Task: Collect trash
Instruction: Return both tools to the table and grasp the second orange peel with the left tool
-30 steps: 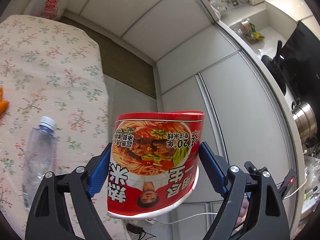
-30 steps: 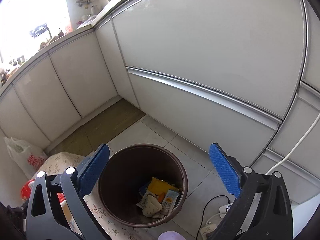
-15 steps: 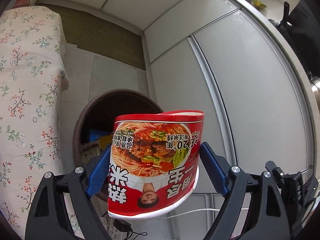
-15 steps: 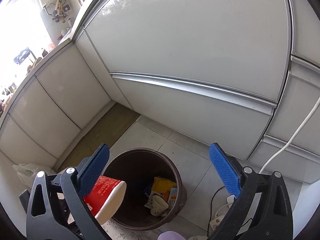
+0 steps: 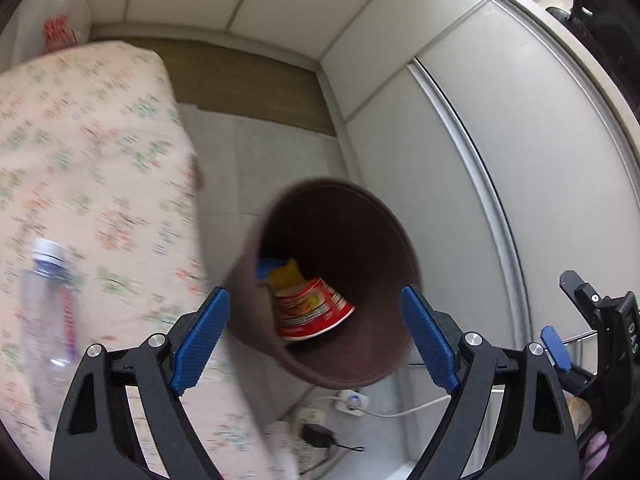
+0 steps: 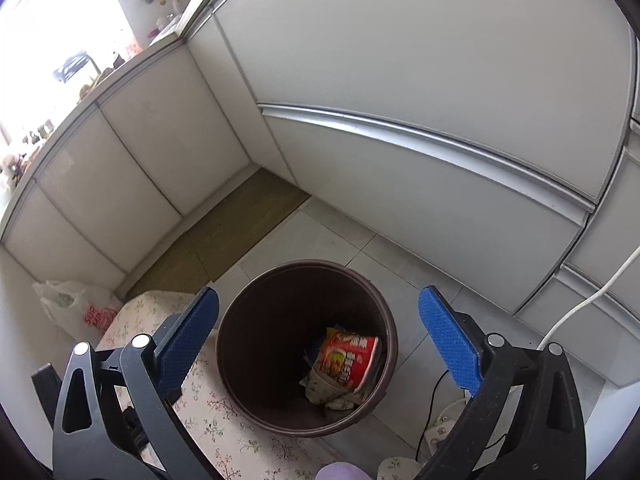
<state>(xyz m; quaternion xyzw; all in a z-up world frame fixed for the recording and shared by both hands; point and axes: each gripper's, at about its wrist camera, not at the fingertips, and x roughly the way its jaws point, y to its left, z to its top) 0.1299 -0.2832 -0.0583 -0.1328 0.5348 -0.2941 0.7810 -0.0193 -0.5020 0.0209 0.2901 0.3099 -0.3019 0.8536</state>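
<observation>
Right wrist: crumpled red noodle cup [image 6: 347, 360] inside round brown bin [image 6: 248, 320].

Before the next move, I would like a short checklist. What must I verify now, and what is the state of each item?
1. Noodle cup lies inside the trash bin: ok.
2. Left gripper is open with nothing between its fingers: ok.
3. Right gripper is open and empty: ok.
4. Trash remains to collect: the plastic bottle lies on the flowered cloth: not ok.
5. Bottle is empty and capped: cap is on, contents cannot tell because of blur.
6. Bin has room for the bottle: looks ok, trash covers only the bottom.
</observation>
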